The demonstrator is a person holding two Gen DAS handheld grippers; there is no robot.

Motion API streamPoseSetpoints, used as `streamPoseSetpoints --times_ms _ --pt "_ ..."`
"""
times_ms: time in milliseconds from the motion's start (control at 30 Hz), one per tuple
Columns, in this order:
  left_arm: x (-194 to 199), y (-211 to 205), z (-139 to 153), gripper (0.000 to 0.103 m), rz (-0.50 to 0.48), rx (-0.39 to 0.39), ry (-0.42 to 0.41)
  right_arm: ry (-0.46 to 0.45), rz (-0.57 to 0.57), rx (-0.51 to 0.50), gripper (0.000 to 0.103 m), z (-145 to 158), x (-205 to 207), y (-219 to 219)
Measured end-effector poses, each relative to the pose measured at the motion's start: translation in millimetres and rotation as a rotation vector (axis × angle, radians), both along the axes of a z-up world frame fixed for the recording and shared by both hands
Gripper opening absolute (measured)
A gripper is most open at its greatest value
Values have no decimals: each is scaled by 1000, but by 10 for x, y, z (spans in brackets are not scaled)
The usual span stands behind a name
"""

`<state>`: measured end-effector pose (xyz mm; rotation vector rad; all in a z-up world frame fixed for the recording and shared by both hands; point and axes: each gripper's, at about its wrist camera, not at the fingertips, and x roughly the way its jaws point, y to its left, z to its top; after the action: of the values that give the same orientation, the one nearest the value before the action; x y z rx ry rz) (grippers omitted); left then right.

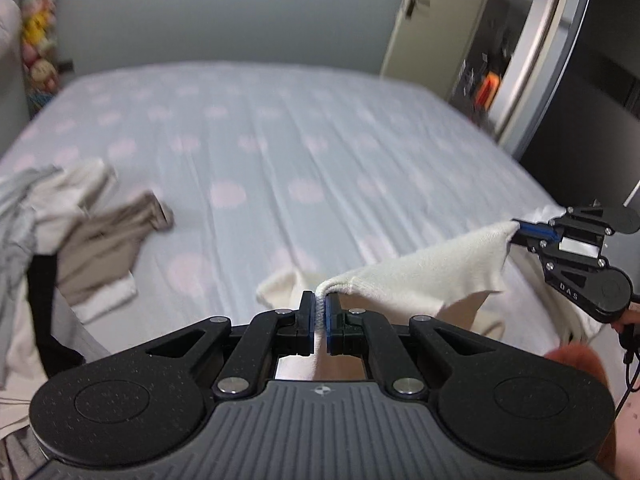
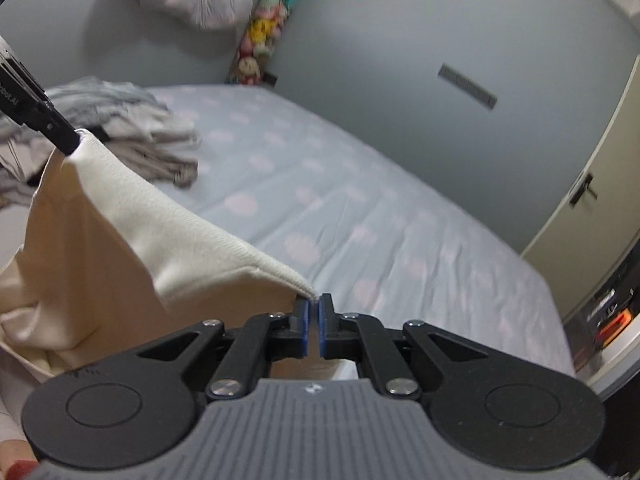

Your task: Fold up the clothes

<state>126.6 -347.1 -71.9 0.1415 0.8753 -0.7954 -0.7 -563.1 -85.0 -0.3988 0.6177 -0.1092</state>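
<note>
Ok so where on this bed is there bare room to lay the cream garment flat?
The bed sheet is bare across its middle and far side, toward the wall and door. The left edge is crowded by the clothes pile. Both grippers, left and right, hold the cream garment at the near edge.

This is a bedroom in a home. A big bed (image 1: pixel 280 152) fills the room, and its pale blue sheet has pink spots. Loose clothes (image 2: pixel 132 128) lie in a heap on one side. Bright soft toys (image 2: pixel 264 32), maybe dolls since they look blurry, hang in the corner. A cream door (image 1: pixel 432 20) with a dark handle stands by the grey wall.
</note>
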Motion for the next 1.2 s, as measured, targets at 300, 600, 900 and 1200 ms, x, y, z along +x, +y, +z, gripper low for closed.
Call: streamPoseSetpoints --times_ms 300,600,900,1200 --pt "383 -364 -621 3 -17 78 126 90 -90 101 6 -669 576 -257" --pt "420 -491 -684 21 4 123 101 39 -152 193 7 -998 439 -424" --pt "-93 -617 -687 49 25 246 -84 -37 -160 254 7 -1045 295 -497" --pt "110 -640 -859 48 63 311 -105 -63 -141 272 7 -1014 235 -493"
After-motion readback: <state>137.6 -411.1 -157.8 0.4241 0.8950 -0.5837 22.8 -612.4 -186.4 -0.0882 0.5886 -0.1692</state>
